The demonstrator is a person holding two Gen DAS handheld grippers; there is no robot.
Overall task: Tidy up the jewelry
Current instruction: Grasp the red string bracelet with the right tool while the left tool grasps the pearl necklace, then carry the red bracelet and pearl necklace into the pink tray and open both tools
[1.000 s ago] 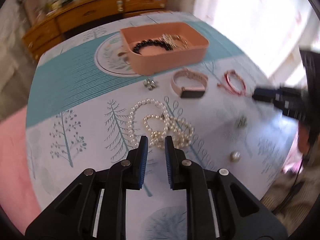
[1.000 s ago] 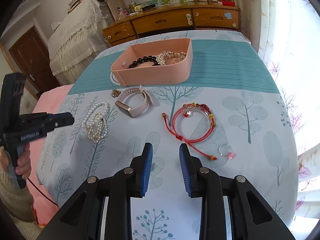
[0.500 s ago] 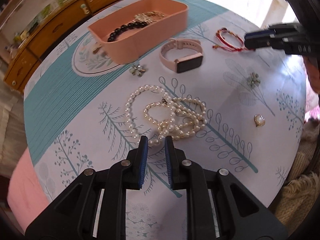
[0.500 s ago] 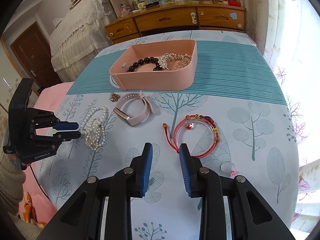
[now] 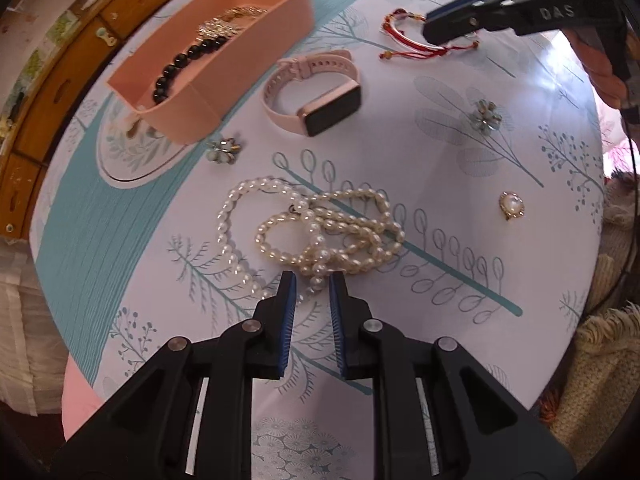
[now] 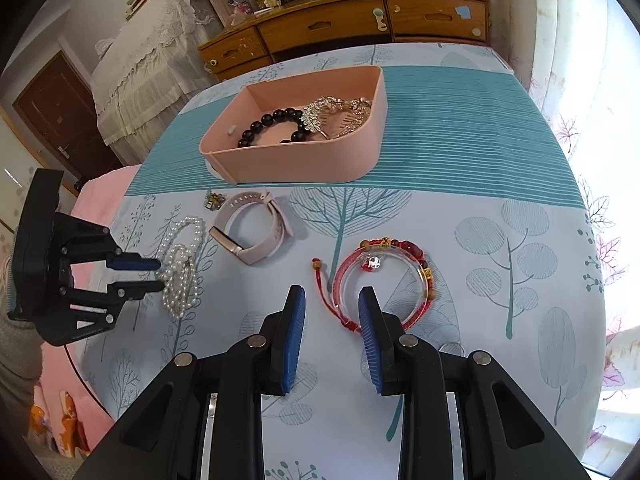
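Jewelry lies scattered on a counter [image 6: 460, 152] under a tree-print cloth. Pearl necklace [image 5: 316, 236] heaped near the front edge; left claw [image 5: 313, 280] released, its fingertips either side of the nearest strand, contact not certain. Right claw [image 6: 332, 296] released, low over the red cord bracelet [image 6: 384, 276], right fingertip overlapping its near rim. Pink watch [image 5: 316, 96] lies between pearls and bracelet. Pink tray [image 6: 304, 160] further back holds a black bead bracelet [image 6: 272, 124] and a gold piece [image 6: 340, 114]. Flower brooch [image 5: 226, 150] just beside the tray; second flower brooch [image 5: 485, 117] and pearl pendant [image 5: 512, 206] well apart, toward the right edge.
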